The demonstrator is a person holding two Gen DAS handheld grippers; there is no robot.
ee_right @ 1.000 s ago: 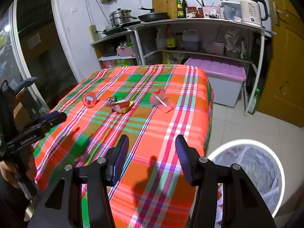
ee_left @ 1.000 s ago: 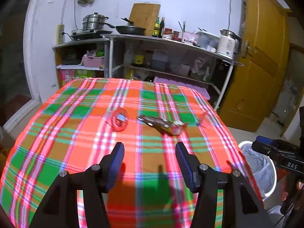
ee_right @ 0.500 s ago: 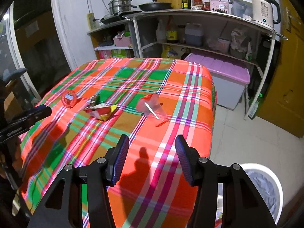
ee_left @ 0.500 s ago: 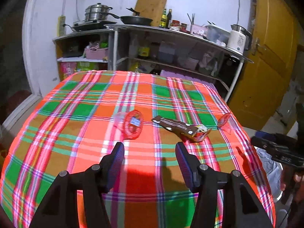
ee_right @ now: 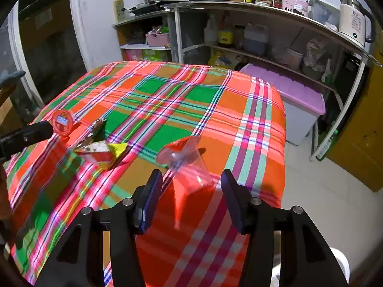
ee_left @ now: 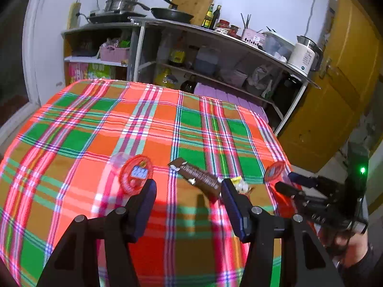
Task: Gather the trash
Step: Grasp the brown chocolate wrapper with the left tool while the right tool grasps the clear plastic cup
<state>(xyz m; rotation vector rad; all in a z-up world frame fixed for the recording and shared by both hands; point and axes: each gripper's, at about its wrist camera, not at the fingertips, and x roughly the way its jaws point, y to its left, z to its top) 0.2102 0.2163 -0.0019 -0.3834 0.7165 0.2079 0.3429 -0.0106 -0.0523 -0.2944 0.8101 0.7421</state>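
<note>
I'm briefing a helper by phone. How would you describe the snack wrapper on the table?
On the plaid tablecloth, look between the two tipped red-lidded clear cups. The snack wrapper lies flat there: crumpled, brown with a yellow end, the only piece that isn't a cup.

- Left wrist view looks down and forward, close over the surface, toward the shelves.
- Right wrist view does likewise from the surface's right edge.
- Both share the cloth, wrapper and shelves.

left gripper now close above brown wrapper, right gripper now over clear cup
</note>
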